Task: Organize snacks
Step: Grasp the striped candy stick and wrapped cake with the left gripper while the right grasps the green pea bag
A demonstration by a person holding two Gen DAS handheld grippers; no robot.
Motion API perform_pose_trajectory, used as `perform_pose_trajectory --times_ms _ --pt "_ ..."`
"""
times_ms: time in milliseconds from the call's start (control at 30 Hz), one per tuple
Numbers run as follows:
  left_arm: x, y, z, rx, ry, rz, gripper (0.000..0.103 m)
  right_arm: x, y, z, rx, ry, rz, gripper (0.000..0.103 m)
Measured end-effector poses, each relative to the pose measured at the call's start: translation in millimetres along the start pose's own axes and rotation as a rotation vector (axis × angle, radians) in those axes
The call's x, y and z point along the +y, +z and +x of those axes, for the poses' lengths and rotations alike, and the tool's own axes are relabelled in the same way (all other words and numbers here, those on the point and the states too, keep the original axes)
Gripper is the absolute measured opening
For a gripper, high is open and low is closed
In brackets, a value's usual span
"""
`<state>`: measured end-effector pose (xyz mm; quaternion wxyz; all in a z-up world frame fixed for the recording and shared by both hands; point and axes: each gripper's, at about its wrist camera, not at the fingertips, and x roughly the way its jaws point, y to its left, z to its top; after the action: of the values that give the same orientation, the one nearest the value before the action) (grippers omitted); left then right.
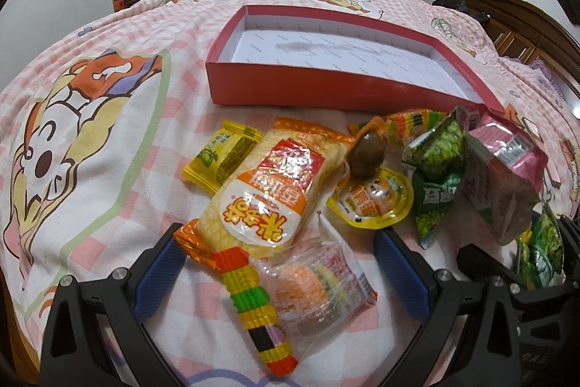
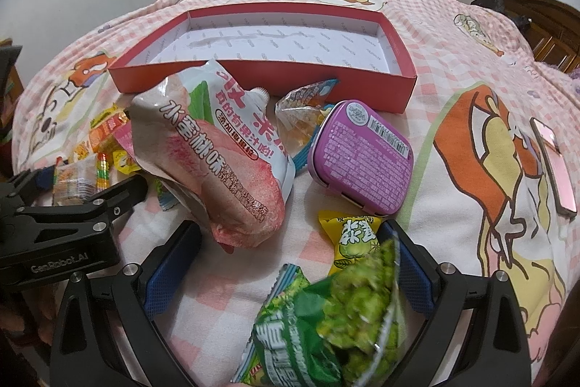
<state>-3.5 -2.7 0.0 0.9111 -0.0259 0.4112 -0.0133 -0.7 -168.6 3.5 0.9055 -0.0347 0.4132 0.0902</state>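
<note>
On a bed covered with a pink checked cartoon sheet [image 1: 108, 140], a shallow red cardboard box [image 1: 311, 82] with a white inside is lying open, and nothing is lying in it. The snacks are all lying on the sheet just in front of the box.

The left gripper [image 1: 275, 260] is standing with its blue-padded fingers [image 1: 159, 263] spread wide. Between them a clear packet with a rainbow-coloured candy [image 1: 319, 289] is lying, and a rice cracker packet [image 1: 268, 191] with an orange and striped end is reaching into the gap. The pads are not pressing on either packet. Beside the rice cracker, a small yellow candy packet [image 1: 223, 155] is lying to the left, and a brown braised egg in a vacuum pack [image 1: 366, 151], a round yellow jelly cup [image 1: 373, 202] and green pea packets [image 1: 438, 165] are lying to the right.

The right gripper [image 2: 290, 271] is also open wide. A green pea snack bag [image 2: 326, 325] is lying between its fingers [image 2: 166, 263] and touching the right pad, but the fingers are not pinching it. Just ahead, a peach jelly drink pouch [image 2: 224, 162] with a spout is lying tilted, a purple tin [image 2: 362, 158] is lying bottom up beside it, and a yellow candy [image 2: 351, 234] is lying just in front of the tin. A pink phone [image 2: 554, 165] is lying well apart to the right.
</note>
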Motion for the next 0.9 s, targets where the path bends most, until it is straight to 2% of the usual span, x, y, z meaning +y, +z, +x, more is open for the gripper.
perform_pose_trajectory --times_ms 433,567,900 --pt "14 -1 -31 0.008 -0.086 0.013 0.1 -11 -2 -28 -0.038 0.091 0.013 0.1" --pt "20 -1 -44 -0.007 -0.09 0.023 0.099 -17 -1 -37 -0.034 0.126 0.029 0.1" --pt "24 -9 -60 -0.005 -0.136 0.019 0.09 -31 -11 -59 -0.032 0.163 0.016 0.1"
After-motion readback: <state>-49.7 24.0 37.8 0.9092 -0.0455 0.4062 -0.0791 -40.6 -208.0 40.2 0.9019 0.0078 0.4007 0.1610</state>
